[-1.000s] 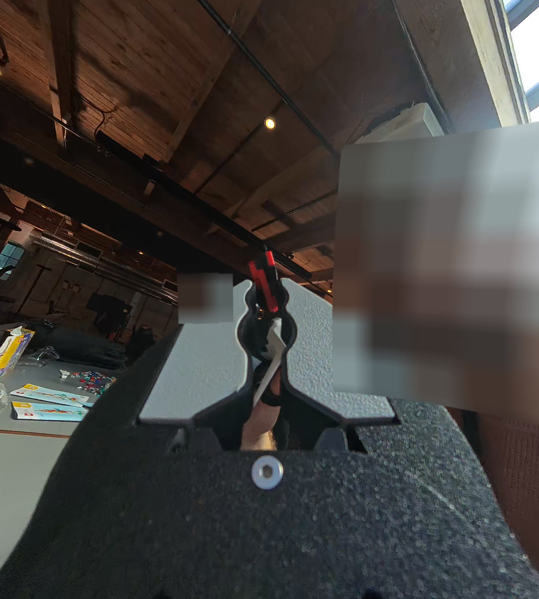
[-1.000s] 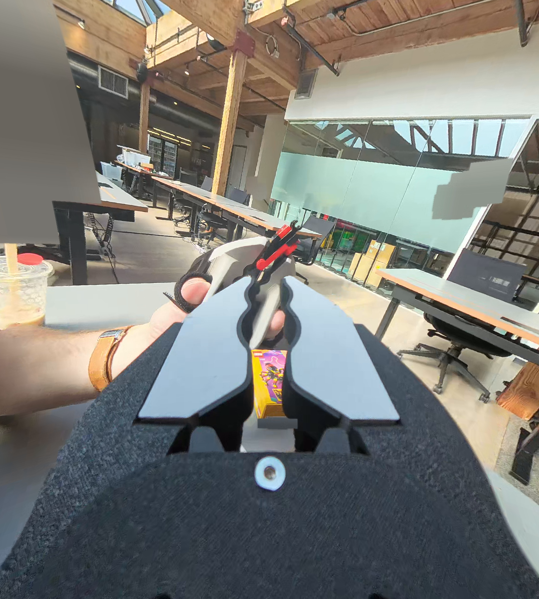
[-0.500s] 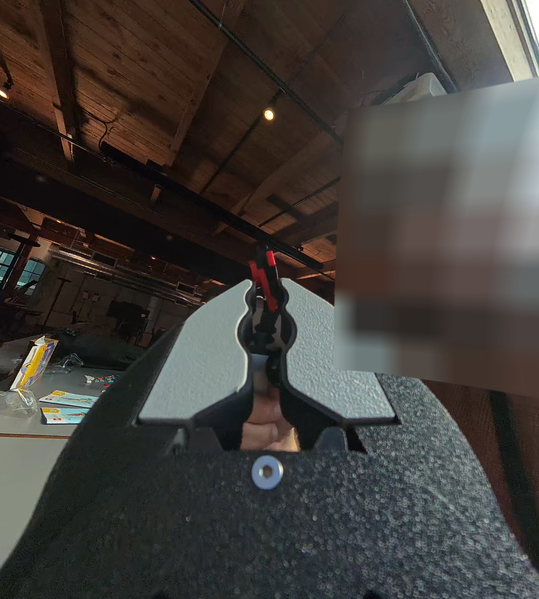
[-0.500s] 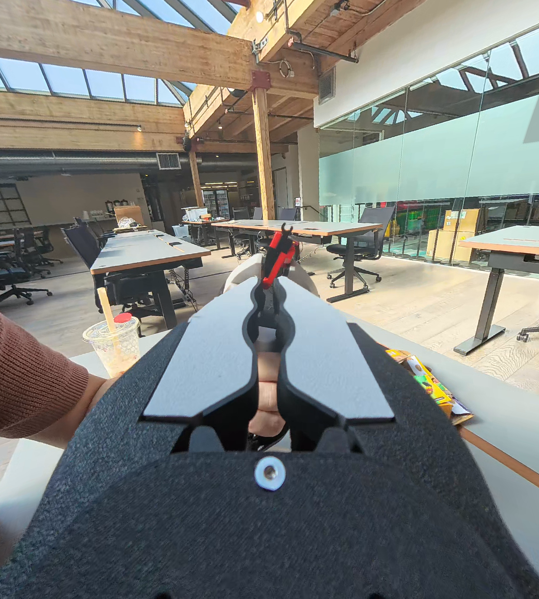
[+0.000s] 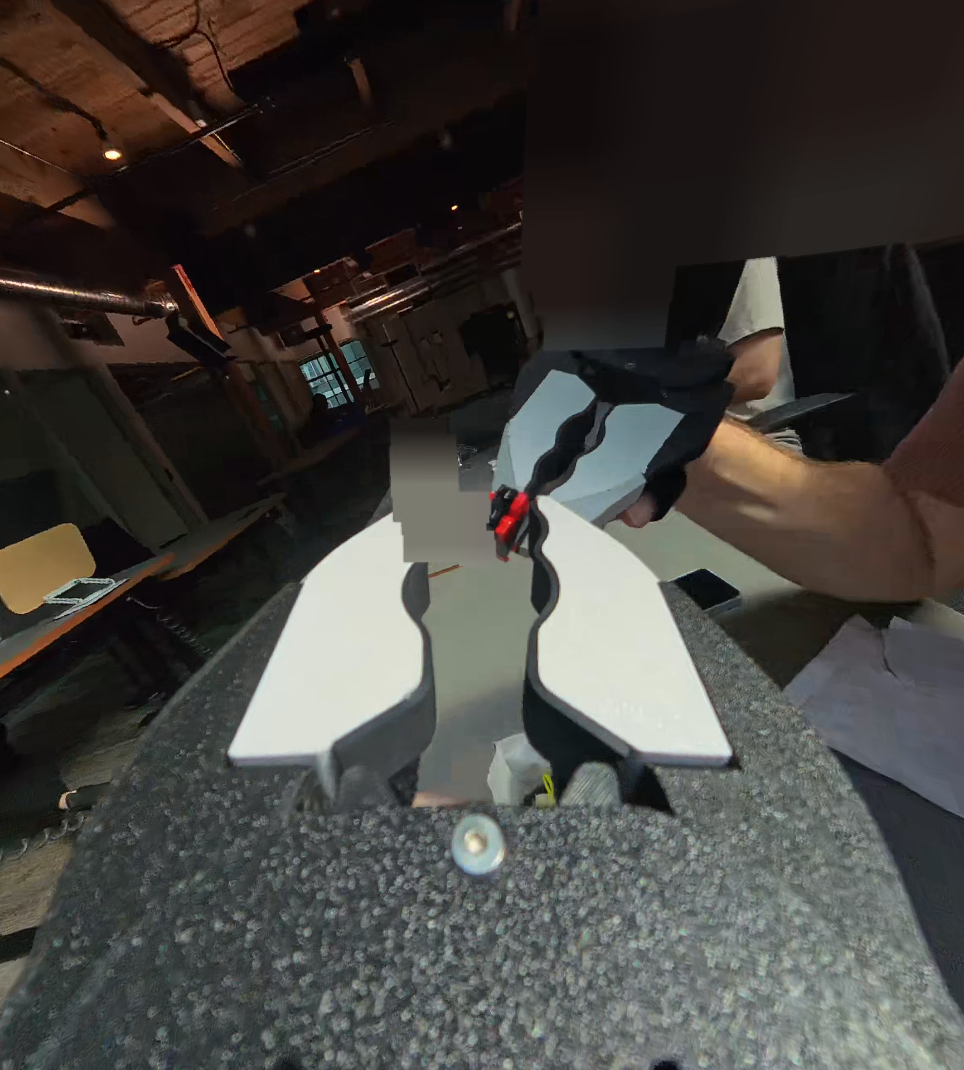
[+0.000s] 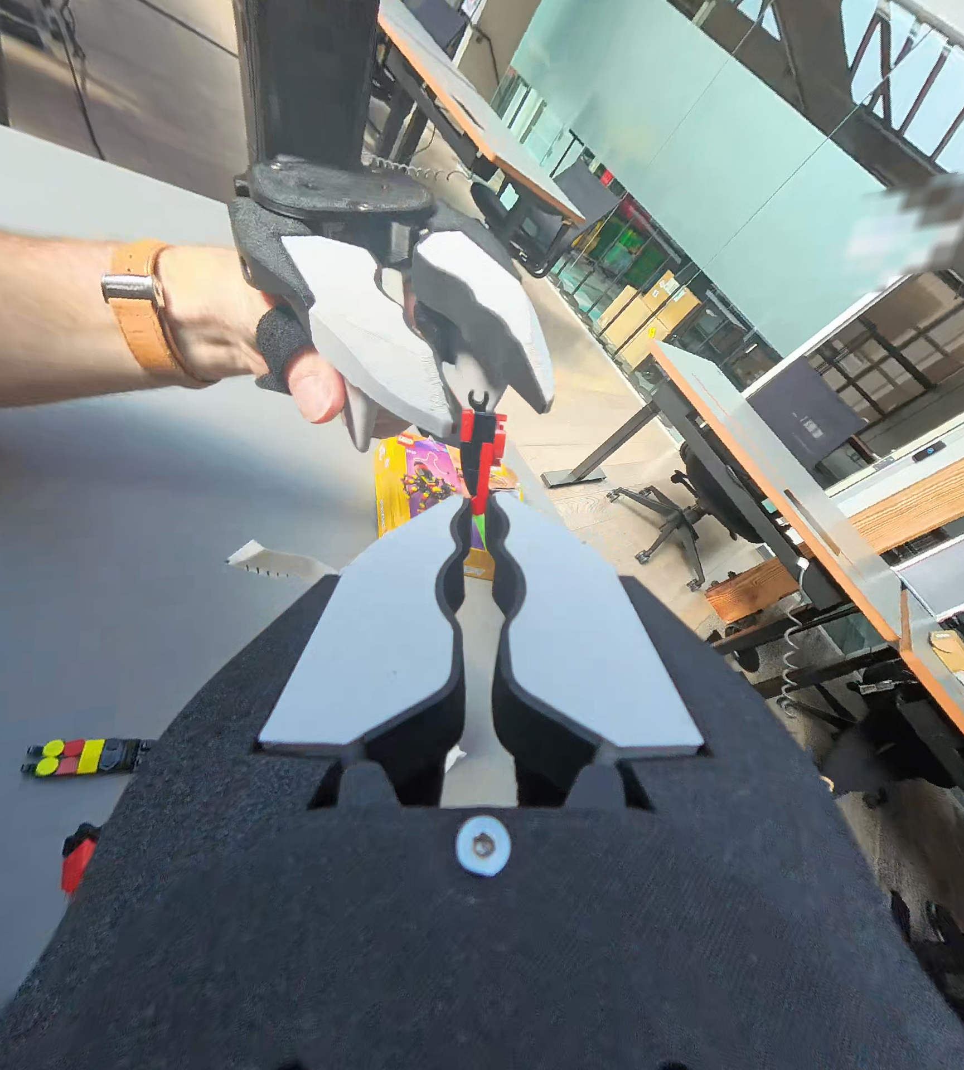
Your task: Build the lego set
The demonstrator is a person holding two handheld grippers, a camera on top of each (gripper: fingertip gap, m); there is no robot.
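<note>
Both grippers have swung down from the ceiling and room toward the counter [image 6: 91,521], and the left gripper [image 5: 473,550] has let go: half a second ago its fingers were pinched on the red-and-black lego piece [image 6: 482,451], and they now stand apart with clear space between them. That piece is held in the air above the counter by the right gripper [image 6: 478,509], whose fingers are closed on its lower end; its upper end sits just below the left gripper's tips. On the counter lie a lego box [image 6: 410,486] beyond the fingers, a yellow, red and black assembly [image 6: 82,755] at the left, and a small red piece [image 6: 77,868] nearer the camera.
</note>
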